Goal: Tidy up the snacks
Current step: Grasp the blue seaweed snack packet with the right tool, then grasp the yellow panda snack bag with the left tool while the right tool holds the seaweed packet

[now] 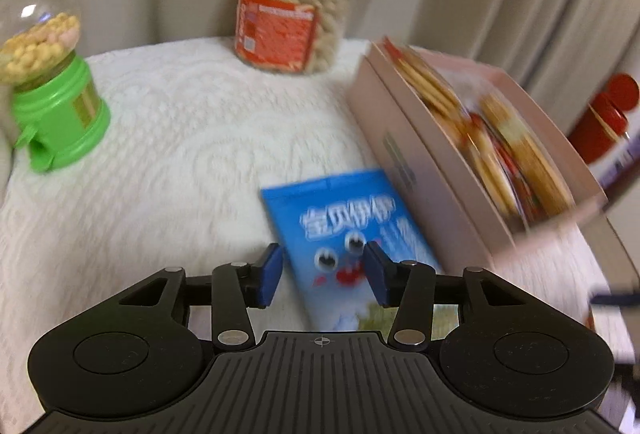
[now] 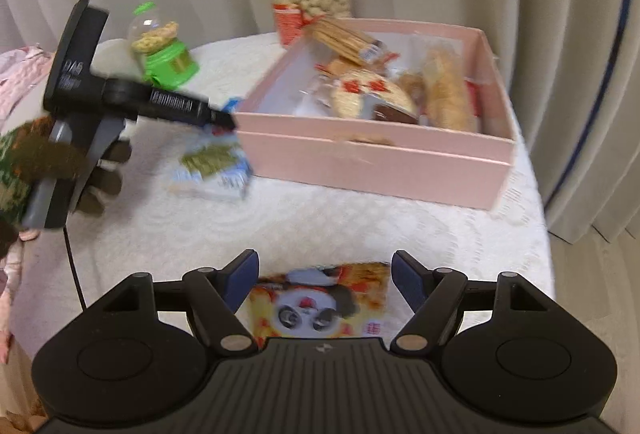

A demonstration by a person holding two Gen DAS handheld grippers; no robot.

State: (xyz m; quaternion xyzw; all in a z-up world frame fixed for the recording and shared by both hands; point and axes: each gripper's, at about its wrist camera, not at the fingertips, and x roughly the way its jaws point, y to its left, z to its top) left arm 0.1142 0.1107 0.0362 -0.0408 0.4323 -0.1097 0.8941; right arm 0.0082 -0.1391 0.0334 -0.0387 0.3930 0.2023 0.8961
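A blue snack packet (image 1: 344, 230) with a cartoon face lies flat on the white tablecloth (image 1: 180, 162), beside the pink box (image 1: 436, 186). My left gripper (image 1: 323, 258) hovers open over its near half, and the pads do not press on it. In the right wrist view the left gripper (image 2: 225, 119) points at the box's left corner, above the same packet (image 2: 214, 170). A panda-print snack packet (image 2: 320, 298) lies at the table's near edge between the open fingers of my right gripper (image 2: 324, 266). The pink box (image 2: 380, 162) holds several biscuit packs.
A clear jar of peanuts (image 1: 292, 14) with a gold lid stands at the back. A green candy dispenser (image 1: 52, 82) stands at the left. A red canister (image 1: 604, 114) sits beyond the box. Curtains hang behind the round table. A gloved hand (image 2: 100, 178) holds the left gripper.
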